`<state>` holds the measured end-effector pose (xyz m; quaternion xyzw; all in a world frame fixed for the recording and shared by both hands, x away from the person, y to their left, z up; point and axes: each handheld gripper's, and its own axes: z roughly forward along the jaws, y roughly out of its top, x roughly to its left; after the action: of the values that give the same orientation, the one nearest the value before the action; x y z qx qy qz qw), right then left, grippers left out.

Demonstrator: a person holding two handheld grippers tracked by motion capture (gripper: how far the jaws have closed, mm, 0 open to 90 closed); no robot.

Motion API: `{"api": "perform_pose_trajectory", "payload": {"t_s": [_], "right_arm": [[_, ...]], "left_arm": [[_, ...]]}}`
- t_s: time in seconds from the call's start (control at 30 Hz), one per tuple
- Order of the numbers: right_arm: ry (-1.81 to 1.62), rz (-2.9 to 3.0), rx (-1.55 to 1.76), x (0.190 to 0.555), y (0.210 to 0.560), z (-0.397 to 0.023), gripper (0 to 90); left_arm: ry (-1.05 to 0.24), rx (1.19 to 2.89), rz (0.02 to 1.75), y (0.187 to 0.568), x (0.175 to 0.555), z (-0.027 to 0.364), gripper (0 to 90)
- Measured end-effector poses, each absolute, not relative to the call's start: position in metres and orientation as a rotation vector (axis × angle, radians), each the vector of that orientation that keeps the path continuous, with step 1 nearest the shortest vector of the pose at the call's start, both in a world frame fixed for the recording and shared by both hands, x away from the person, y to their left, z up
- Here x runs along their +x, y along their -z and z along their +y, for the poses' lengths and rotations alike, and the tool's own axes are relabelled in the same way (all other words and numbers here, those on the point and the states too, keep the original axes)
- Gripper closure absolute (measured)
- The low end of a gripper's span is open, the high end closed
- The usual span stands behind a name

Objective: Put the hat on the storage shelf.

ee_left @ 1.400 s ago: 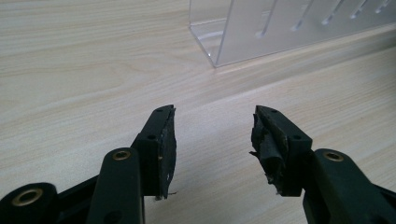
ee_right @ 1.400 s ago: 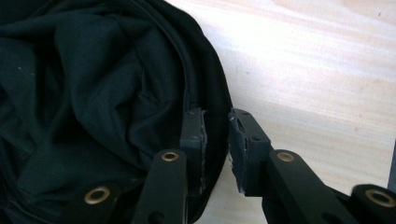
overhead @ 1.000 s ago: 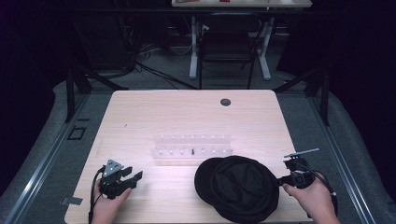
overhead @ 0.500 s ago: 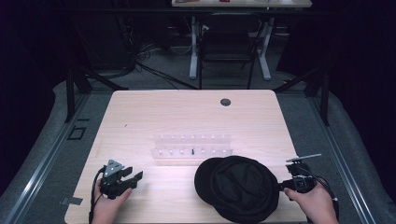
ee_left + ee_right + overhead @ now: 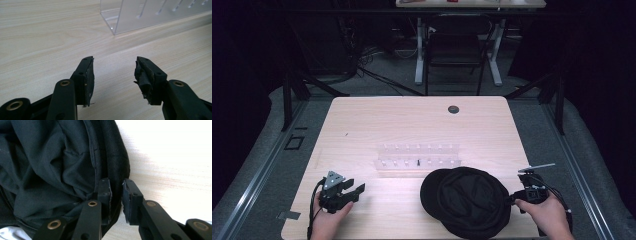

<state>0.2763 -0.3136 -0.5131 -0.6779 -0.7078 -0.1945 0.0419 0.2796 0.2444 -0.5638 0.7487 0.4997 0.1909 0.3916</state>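
A black fabric cap [image 5: 467, 202] lies crumpled at the front right of the light wooden table [image 5: 412, 120]. My right gripper [image 5: 513, 198] is at the cap's right rim. In the right gripper view, the cap [image 5: 50, 157] has its thick edge pinched between the nearly closed jaws of my right gripper [image 5: 116, 187]. My left gripper [image 5: 354, 190] rests at the front left of the table. In the left gripper view, my left gripper [image 5: 113, 72] is open over bare wood with nothing between its jaws.
A clear plastic rack [image 5: 418, 156] with small slots stands mid-table, and the rack [image 5: 150, 15] lies ahead and to the right of the left jaws. A dark round grommet [image 5: 453, 109] sits near the far edge. A chair [image 5: 457, 50] and desk legs stand beyond the table.
My right hand and gripper have shifted slightly toward the table's front edge, staying at the cap's rim. The left gripper has not moved.
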Motion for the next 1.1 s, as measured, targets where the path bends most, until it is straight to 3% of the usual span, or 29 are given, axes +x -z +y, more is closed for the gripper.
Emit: {"api": "perform_pose_trajectory", "payload": {"t_s": [0.5, 1.1], "right_arm": [[0.584, -2.105, -2.084, 0.286, 0.522, -0.317, 76.8], [0.614, -2.045, -2.04, 0.287, 0.522, -0.318, 87.3]], "left_arm": [[-0.483, 1.904, 1.268, 0.564, 0.28, 0.244, 49.4], [-0.479, 1.9, 1.278, 0.564, 0.28, 0.245, 49.3]]}}
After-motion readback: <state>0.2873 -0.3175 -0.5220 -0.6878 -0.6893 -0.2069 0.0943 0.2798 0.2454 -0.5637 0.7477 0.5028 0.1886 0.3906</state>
